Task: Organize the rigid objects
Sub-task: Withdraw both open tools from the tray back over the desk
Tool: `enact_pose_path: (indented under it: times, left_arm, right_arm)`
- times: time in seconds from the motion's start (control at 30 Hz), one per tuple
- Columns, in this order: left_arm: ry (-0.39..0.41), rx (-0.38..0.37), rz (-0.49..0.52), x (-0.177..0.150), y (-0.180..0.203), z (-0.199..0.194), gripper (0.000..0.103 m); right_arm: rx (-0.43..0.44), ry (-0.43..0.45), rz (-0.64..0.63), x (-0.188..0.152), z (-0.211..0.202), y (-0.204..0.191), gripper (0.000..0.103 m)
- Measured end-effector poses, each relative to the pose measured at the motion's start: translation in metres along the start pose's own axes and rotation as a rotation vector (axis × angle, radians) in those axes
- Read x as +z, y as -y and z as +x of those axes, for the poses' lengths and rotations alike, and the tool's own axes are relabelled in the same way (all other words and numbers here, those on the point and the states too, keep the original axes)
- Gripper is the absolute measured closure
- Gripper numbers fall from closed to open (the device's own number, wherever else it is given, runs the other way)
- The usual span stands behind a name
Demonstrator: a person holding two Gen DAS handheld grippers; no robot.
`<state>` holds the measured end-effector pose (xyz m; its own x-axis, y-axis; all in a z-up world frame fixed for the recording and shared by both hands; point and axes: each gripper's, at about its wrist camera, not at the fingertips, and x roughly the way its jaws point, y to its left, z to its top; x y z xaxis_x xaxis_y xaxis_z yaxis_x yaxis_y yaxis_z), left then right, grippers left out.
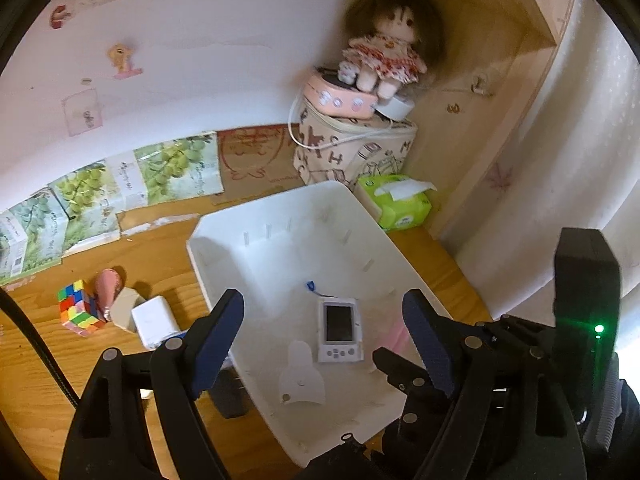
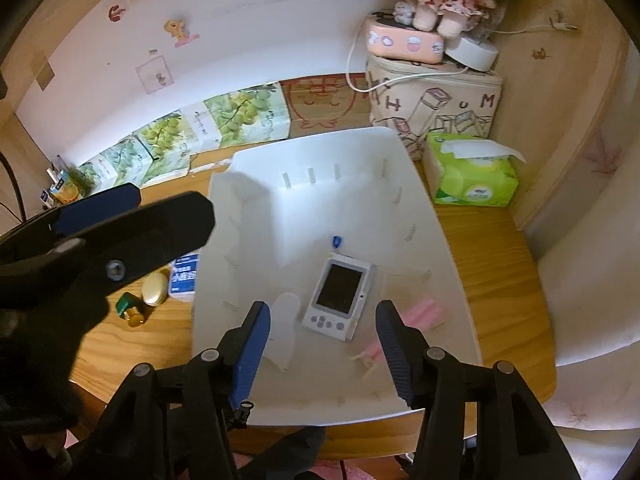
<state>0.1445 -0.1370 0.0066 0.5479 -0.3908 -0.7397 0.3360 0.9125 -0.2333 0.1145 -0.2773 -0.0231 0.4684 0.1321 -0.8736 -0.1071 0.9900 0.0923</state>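
Note:
A white bin [image 1: 224, 232] [image 2: 440, 216] stands on the wooden desk. In it lie a white handheld game device [image 1: 340, 330] [image 2: 340, 296], a white flat plastic piece [image 1: 300, 380] [image 2: 284, 320] and a pink object [image 2: 420, 312]. My left gripper [image 1: 324, 340] is open and empty above the bin's near side; it also shows in the right wrist view [image 2: 120, 216] at the bin's left. My right gripper [image 2: 324, 348] is open and empty above the bin. Left of the bin lie a Rubik's cube [image 1: 78, 308], a pink item [image 1: 108, 286], a beige block [image 1: 126, 308] and a white adapter [image 1: 156, 320].
A blue-white box [image 2: 184, 276], a cream oval item [image 2: 155, 289] and a small green-capped bottle [image 2: 130, 310] lie left of the bin. A green tissue pack [image 1: 396, 200] [image 2: 472, 172], a patterned bag [image 1: 352, 152] with a pink case and doll [image 1: 384, 48] stand behind. Grape boxes [image 1: 120, 184] line the wall.

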Motion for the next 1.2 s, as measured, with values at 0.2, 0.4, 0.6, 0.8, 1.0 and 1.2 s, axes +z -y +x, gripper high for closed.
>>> enact_pose_path:
  times: [0.2, 0.4, 0.6, 0.8, 1.0, 1.2]
  left_arm:
    - [0.041, 0.014, -0.02, -0.005, -0.028, -0.024, 0.019]
    - [0.074, 0.031, -0.045, -0.012, -0.056, -0.044, 0.019]
    - [0.087, 0.049, -0.066, -0.018, -0.087, -0.061, 0.019]
    - [0.092, 0.076, -0.078, -0.026, -0.113, -0.074, 0.019]
    - [0.104, 0.109, -0.083, -0.034, -0.139, -0.09, 0.019]
    - [0.122, 0.138, -0.093, -0.042, -0.166, -0.105, 0.019]
  right_arm:
    - [0.038, -0.006, 0.001, 0.0, 0.003, -0.024, 0.04]
    - [0.07, -0.018, 0.0, -0.001, 0.009, -0.055, 0.039]
    - [0.094, -0.022, 0.001, -0.003, 0.012, -0.084, 0.036]
    - [0.121, -0.027, -0.007, -0.004, 0.018, -0.116, 0.035]
    - [0.146, -0.024, -0.014, -0.001, 0.024, -0.146, 0.031]
    - [0.175, -0.029, -0.021, 0.0, 0.031, -0.173, 0.031]
